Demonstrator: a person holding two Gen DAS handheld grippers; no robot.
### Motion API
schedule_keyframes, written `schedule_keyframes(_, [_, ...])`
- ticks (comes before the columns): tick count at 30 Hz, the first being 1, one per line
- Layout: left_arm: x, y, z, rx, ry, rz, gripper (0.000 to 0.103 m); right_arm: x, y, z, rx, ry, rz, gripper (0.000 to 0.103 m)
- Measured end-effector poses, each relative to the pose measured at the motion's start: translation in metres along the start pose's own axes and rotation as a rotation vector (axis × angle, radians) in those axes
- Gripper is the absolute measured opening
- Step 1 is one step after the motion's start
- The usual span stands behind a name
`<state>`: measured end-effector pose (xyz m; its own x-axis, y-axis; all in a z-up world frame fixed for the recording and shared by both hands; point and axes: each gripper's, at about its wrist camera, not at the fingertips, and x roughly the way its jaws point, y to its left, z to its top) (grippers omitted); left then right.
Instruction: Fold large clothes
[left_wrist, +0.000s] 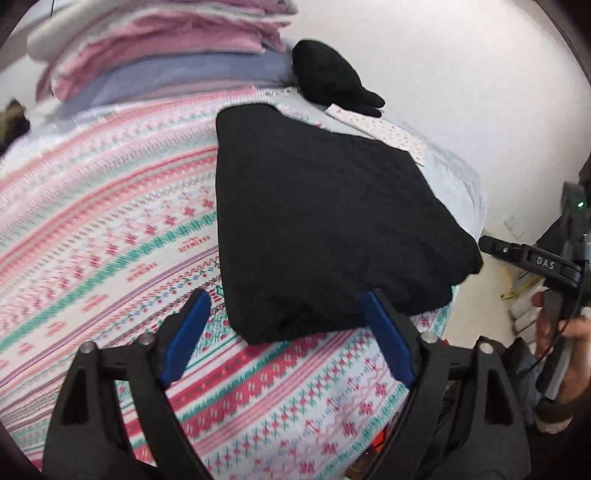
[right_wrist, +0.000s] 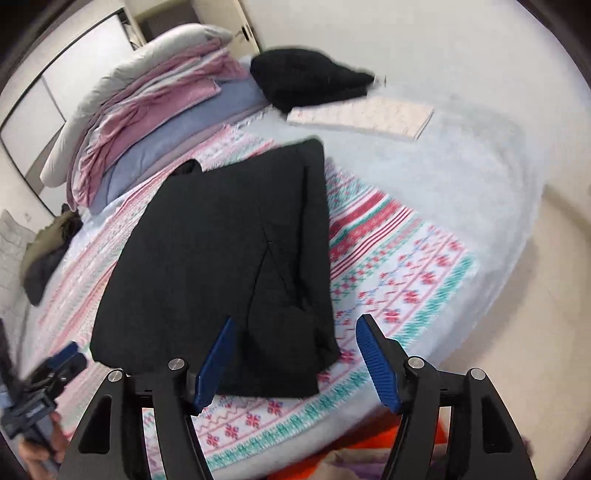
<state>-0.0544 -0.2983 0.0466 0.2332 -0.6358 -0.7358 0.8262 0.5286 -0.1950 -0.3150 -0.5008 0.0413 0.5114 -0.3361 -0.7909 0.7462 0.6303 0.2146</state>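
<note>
On the patterned blanket (right_wrist: 388, 258), folded black garment (right_wrist: 221, 258) lies before my empty, spread left gripper (left_wrist: 284, 332) and right gripper (right_wrist: 295, 354) (a careless snag could undo it).

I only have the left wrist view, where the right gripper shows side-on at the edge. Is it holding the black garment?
Observer: No. The right gripper is open and its pads press on nothing. The black garment lies loose on the patterned blanket.
Operator: Does the garment look folded?
Observer: Yes. From the right wrist view it is a flat rectangle, with a diagonal crease across its top layer towards the right side.
</note>
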Motion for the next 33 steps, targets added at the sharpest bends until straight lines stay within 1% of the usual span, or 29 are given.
schedule_keyframes(1, [-0.009,-0.007,-0.003,0.006,-0.006,0.019,0.096,-0.012,0.004,-0.005,-0.018,-0.019,-0.019,0.070])
schedule_keyframes(3, [-0.023,-0.020,-0.012,0.014,-0.023,0.054,0.100,-0.031,0.014,-0.018,-0.043,-0.043,-0.043,0.072])
schedule_keyframes(6, [-0.032,-0.034,-0.022,0.021,-0.016,0.114,0.102,-0.052,0.025,-0.041,-0.067,-0.079,-0.043,0.076])
schedule_keyframes(9, [-0.031,-0.039,-0.033,-0.023,0.002,0.144,0.102,-0.062,0.033,-0.062,-0.070,-0.099,-0.048,0.080])
schedule_keyframes(11, [-0.025,-0.040,-0.040,-0.043,0.006,0.156,0.102,-0.062,0.039,-0.075,-0.076,-0.098,-0.051,0.081])
schedule_keyframes(14, [-0.018,-0.049,-0.051,-0.054,0.011,0.170,0.102,-0.055,0.044,-0.093,-0.081,-0.085,-0.084,0.082])
schedule_keyframes(17, [-0.012,-0.058,-0.064,-0.074,0.000,0.137,0.102,-0.047,0.048,-0.109,-0.098,-0.078,-0.124,0.082])
schedule_keyframes(19, [-0.009,-0.061,-0.071,-0.091,-0.011,0.101,0.102,-0.042,0.048,-0.114,-0.106,-0.063,-0.125,0.082])
schedule_keyframes(21, [-0.008,-0.066,-0.073,-0.082,-0.008,0.091,0.102,-0.036,0.049,-0.116,-0.117,-0.046,-0.131,0.082])
schedule_keyframes(24, [-0.014,-0.071,-0.072,-0.068,-0.053,0.104,0.102,-0.034,0.049,-0.117,-0.115,-0.044,-0.140,0.082])
schedule_keyframes(26, [-0.015,-0.070,-0.071,-0.063,-0.063,0.115,0.102,-0.032,0.048,-0.119,-0.108,-0.040,-0.142,0.082])
schedule_keyframes(29, [-0.012,-0.071,-0.072,-0.035,-0.060,0.171,0.102,-0.030,0.048,-0.118,-0.112,-0.039,-0.156,0.082])
schedule_keyframes(33, [-0.008,-0.068,-0.072,-0.031,-0.042,0.191,0.102,-0.029,0.048,-0.118,-0.111,-0.039,-0.167,0.082])
